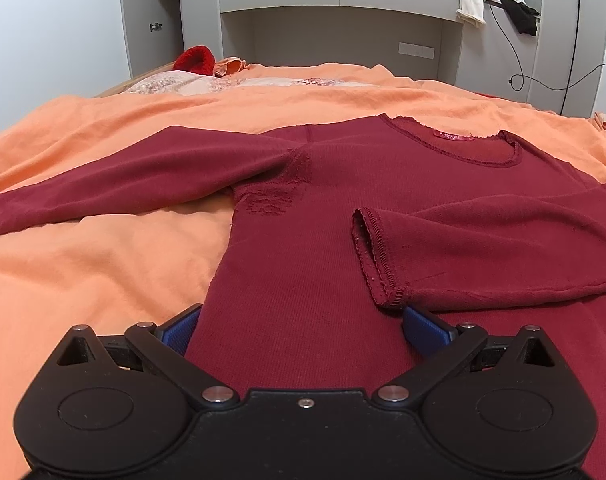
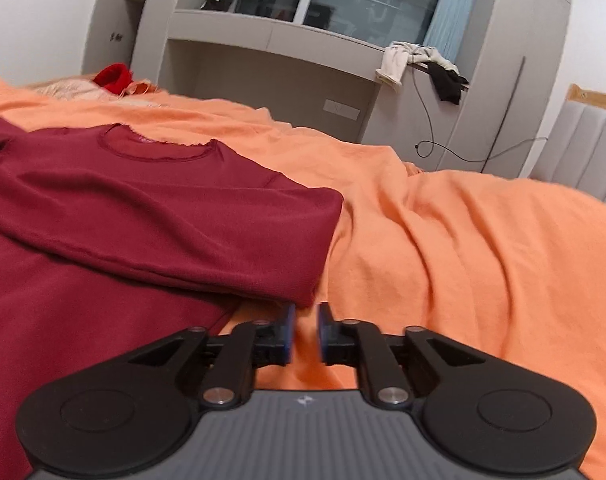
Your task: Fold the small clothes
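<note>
So far only one fold is done: the dark red top (image 1: 323, 208) lies flat on the orange bed (image 1: 83, 260), its right sleeve (image 1: 483, 248) laid across the chest, its left sleeve (image 1: 123, 180) spread out. The left claw (image 1: 303, 332) gapes wide over the near hem; the right claw (image 2: 306, 332) stands slightly parted, empty.

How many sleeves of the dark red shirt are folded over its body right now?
1: the sleeve on the right side lies across the shirt body; the other sleeve stretches out left over the orange blanket.
</note>
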Demonstrator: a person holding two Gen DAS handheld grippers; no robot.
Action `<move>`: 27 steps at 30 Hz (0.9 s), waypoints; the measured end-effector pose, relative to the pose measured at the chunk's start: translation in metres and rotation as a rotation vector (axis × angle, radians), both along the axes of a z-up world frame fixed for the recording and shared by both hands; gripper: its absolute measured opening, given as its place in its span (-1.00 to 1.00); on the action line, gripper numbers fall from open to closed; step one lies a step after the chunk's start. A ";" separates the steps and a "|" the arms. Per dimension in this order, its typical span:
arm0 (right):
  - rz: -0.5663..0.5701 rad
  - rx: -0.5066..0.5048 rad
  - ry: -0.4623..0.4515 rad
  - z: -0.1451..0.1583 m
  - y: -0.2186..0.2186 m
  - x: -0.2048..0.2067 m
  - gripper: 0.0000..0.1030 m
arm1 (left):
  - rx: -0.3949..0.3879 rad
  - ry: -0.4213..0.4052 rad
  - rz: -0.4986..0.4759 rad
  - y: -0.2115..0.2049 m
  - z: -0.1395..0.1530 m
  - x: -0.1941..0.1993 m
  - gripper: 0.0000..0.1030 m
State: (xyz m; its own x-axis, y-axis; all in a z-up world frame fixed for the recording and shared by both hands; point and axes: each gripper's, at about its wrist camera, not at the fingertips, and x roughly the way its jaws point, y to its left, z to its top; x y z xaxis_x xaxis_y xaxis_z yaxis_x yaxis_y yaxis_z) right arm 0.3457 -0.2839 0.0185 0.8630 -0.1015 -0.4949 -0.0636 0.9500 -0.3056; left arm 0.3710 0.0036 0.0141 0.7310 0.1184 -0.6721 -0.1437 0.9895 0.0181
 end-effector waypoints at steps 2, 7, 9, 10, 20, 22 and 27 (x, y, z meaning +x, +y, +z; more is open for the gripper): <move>0.000 -0.009 -0.037 0.005 0.001 -0.005 -0.12 | -0.001 0.002 0.001 0.000 0.000 0.000 0.99; -0.029 0.079 -0.108 0.003 -0.001 0.006 0.09 | 0.012 0.002 -0.001 -0.002 -0.002 0.000 0.99; -0.063 0.101 -0.115 -0.002 -0.002 0.015 0.22 | 0.013 0.001 -0.001 -0.001 -0.003 -0.001 0.99; -0.082 0.104 -0.107 -0.006 -0.003 0.020 0.23 | 0.012 0.001 -0.001 -0.001 -0.003 0.000 0.99; -0.060 0.003 -0.021 -0.018 0.005 0.019 0.46 | -0.062 -0.027 0.024 0.014 0.007 -0.006 0.99; -0.035 0.027 -0.049 -0.009 0.005 0.006 0.67 | -0.088 -0.074 0.053 0.026 0.016 -0.012 0.99; 0.017 0.129 -0.137 0.021 0.013 -0.034 0.99 | -0.149 -0.150 0.181 0.073 0.033 -0.023 0.99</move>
